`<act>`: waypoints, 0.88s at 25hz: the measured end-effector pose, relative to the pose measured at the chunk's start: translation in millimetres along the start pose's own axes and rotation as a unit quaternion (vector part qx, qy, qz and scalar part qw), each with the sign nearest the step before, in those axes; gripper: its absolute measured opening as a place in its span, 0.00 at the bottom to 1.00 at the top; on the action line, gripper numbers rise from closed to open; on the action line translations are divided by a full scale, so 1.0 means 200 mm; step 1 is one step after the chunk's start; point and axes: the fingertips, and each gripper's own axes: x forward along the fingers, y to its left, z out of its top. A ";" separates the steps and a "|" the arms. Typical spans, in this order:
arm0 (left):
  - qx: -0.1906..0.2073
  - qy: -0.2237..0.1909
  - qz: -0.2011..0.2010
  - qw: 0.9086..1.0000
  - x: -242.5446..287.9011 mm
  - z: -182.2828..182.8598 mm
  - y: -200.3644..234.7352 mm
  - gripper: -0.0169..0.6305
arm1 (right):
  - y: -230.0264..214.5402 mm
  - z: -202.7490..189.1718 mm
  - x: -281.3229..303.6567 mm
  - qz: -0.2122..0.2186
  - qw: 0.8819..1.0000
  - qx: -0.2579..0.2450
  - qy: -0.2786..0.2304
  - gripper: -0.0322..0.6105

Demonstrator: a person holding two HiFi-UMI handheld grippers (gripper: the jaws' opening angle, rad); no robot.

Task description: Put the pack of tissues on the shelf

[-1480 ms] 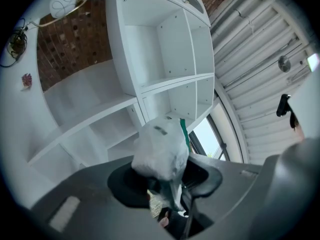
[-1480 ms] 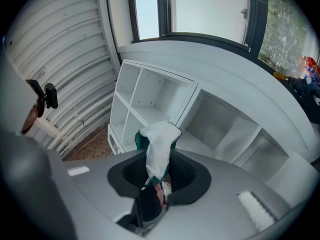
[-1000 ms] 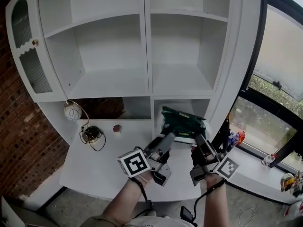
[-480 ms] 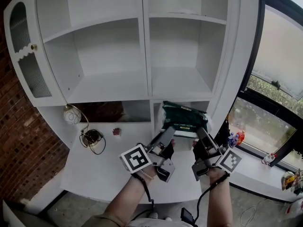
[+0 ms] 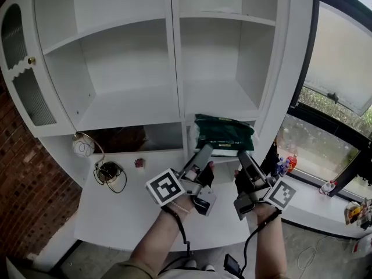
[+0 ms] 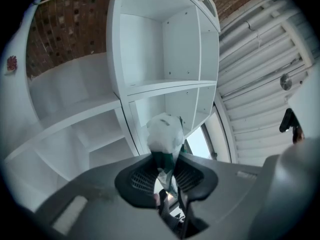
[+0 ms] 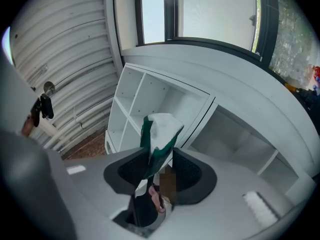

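**Pack of tissues** (image 5: 224, 133), green wrapper. It is held in the air just ahead of both jaw pairs, with its near edge taken from two sides. Since a second ago it has been raised, and it is now just under the front lip of the shelf board (image 5: 221, 102) above and beyond the jaws. It has not yet been set down.

**Left hand-held gripper** (image 6: 166, 156). The jaws have just been closing, and the wrapper's edge is pinched between the pads.

**Right hand-held gripper** (image 7: 161, 156). The jaws have just been opening. The wrapper is between them and is met by both pads near the tips, so a looser pinch is judged.

**Bearing on the task.** The lift is judged nearly sufficient. A little more height and a push forward are wanted before release.

**Containers**
- Shelf unit (image 5: 174, 51): nothing is seen in any of the open compartments above and ahead of the jaws.
- Dark-backed recess (image 5: 125, 133), left of the left jaws: nothing is made out in it.
- Desk (image 5: 116, 211), below the jaws: a cable coil (image 5: 108, 171), a white round object (image 5: 83, 147) and a small red item (image 5: 139, 164) are carried on it. All three lie to the left of the left jaws.
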 end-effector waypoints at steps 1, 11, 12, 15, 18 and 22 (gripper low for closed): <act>0.000 0.002 -0.002 1.000 0.00 0.00 0.00 0.17 | 0.00 -0.01 0.01 -0.001 1.000 -0.001 0.000 0.29; -0.016 0.008 -0.012 1.000 0.04 0.02 0.03 0.17 | -0.01 0.00 0.06 -0.012 1.000 -0.008 -0.015 0.22; -0.013 0.009 -0.013 1.000 0.04 0.01 0.02 0.17 | -0.01 0.00 0.05 -0.010 1.000 -0.008 -0.016 0.21; -0.002 0.007 -0.020 1.000 0.05 0.01 0.02 0.17 | 0.00 0.02 0.06 0.002 1.000 -0.008 -0.016 0.20; 0.008 -0.004 -0.017 1.000 0.12 0.05 0.01 0.17 | -0.03 0.07 0.11 0.002 1.000 0.000 -0.008 0.18; 0.009 -0.025 0.007 1.000 0.24 0.09 0.02 0.18 | -0.08 0.20 0.20 0.004 1.000 0.022 -0.006 0.17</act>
